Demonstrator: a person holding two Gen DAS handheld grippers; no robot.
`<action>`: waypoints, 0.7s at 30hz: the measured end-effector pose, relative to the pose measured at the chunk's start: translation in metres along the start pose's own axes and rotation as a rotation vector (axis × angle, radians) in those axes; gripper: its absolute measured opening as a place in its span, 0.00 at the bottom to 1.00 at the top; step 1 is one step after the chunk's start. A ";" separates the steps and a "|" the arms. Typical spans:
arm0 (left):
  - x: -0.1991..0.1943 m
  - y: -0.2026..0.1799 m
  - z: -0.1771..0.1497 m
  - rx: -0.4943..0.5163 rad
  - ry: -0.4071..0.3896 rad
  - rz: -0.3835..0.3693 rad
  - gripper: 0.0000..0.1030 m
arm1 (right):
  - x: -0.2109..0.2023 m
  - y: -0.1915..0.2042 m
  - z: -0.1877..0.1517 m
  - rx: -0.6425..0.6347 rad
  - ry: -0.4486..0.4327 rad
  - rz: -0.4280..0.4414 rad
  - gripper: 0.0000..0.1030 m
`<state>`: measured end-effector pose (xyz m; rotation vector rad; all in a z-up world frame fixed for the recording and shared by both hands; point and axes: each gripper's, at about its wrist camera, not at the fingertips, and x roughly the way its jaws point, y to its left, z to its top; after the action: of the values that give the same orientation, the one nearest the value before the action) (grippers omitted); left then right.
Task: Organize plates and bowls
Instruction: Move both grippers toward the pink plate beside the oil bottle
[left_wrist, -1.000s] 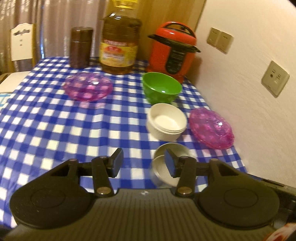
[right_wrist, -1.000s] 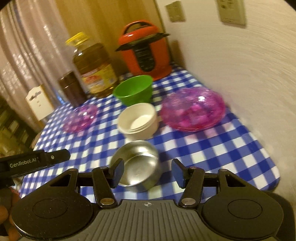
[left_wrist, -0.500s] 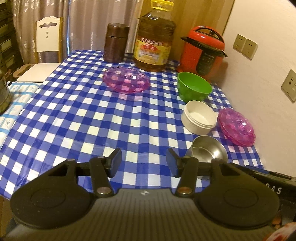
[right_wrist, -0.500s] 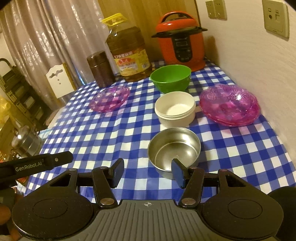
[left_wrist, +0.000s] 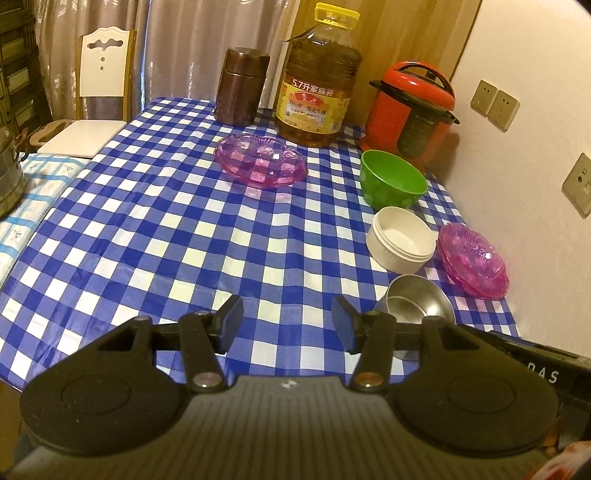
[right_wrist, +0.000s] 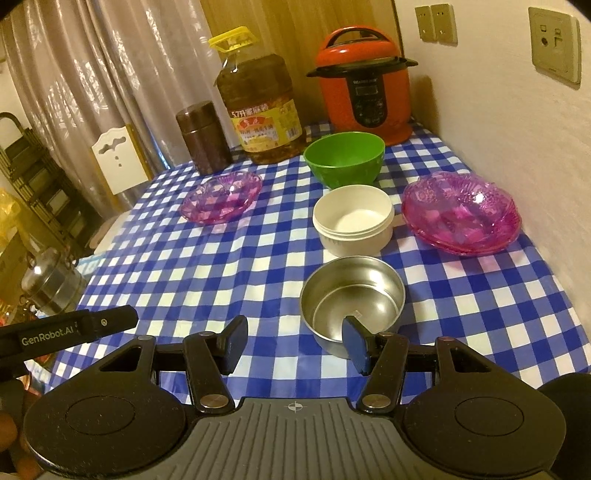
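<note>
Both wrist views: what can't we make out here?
- Steel bowl: near side hidden by the left gripper in the left view.
- Pink plates by the wall: count in the stack unclear, translucent rims merge.
- Right gripper finger covers the bowl's near rim; contact can't be told.

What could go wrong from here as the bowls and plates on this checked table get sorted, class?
1. The steel bowl sits near the table's front edge, so a nudge from the right gripper might push it off.
2. The stacked pink glass plates lie close to the wall, leaving little room for fingers and risking a chip.
</note>
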<state>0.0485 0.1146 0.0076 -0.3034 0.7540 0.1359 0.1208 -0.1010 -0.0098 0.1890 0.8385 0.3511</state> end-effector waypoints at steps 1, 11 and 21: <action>0.001 0.001 0.001 -0.003 0.001 -0.002 0.48 | 0.001 0.001 0.000 -0.001 0.001 0.003 0.55; 0.020 0.007 0.017 -0.031 0.008 -0.016 0.49 | 0.028 0.009 0.012 -0.008 0.019 0.022 0.55; 0.063 0.032 0.053 -0.090 0.010 -0.015 0.49 | 0.080 0.018 0.051 0.002 0.033 0.060 0.55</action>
<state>0.1211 0.1624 -0.0064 -0.3958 0.7565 0.1549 0.2045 -0.0558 -0.0261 0.2103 0.8674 0.4104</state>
